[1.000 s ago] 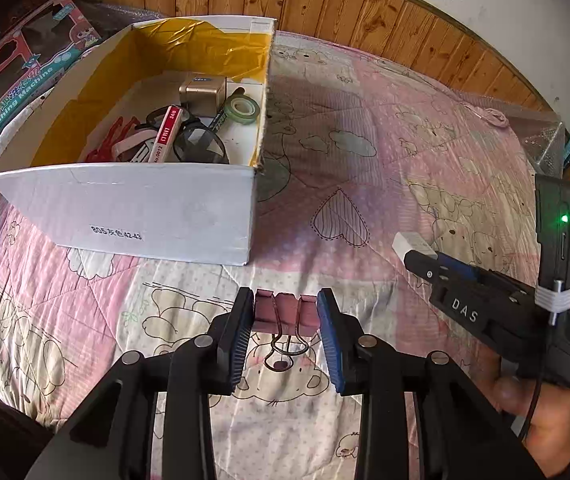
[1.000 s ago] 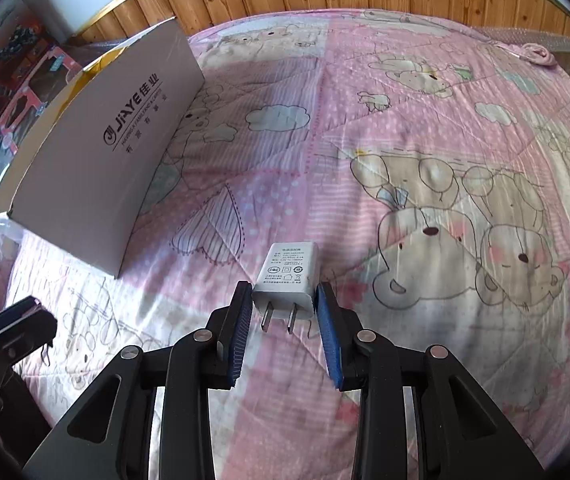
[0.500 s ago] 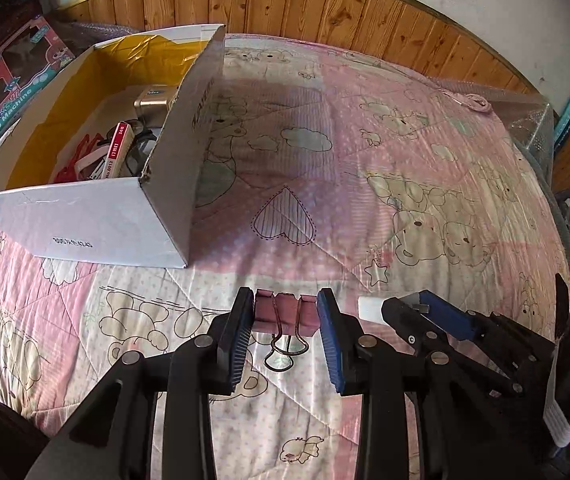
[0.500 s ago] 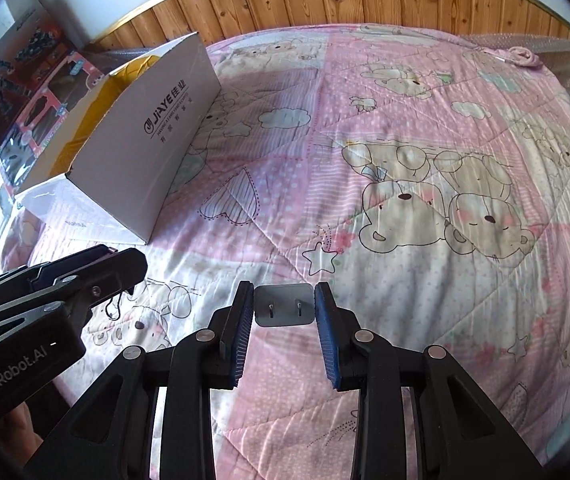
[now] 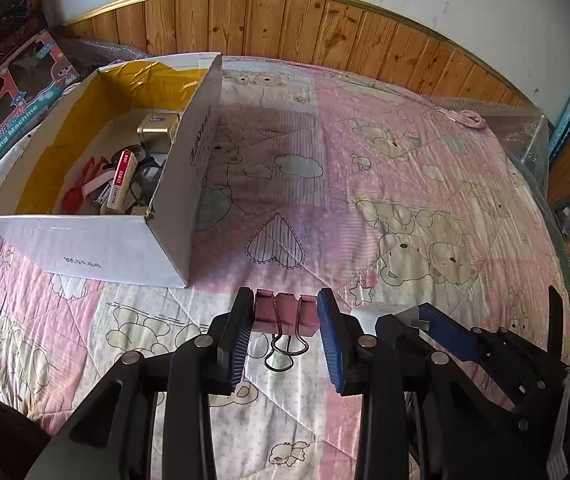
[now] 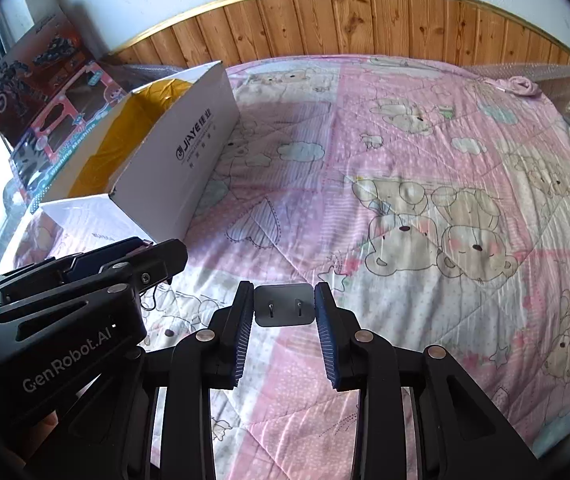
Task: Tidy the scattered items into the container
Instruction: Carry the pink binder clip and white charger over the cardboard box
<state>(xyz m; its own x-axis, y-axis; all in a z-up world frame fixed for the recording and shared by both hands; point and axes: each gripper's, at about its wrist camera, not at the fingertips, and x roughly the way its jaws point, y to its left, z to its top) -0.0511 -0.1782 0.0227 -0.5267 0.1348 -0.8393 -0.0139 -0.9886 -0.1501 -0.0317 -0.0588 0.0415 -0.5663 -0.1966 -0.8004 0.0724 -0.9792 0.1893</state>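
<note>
my left claw [image 5: 285, 312] pinches a dusty-pink metal binder clip [image 5: 285, 311] between its pads, wire handles hanging toward me. my right claw [image 6: 283, 306] grips a white two-prong plug adapter [image 6: 283, 305] by its sides, prongs facing the camera. both are held above the pink bear-print quilt [image 6: 425, 168], side by side. the open white cardboard box with yellow lining [image 5: 125, 184] sits ahead to the left, already holding a gold block and other small items
</note>
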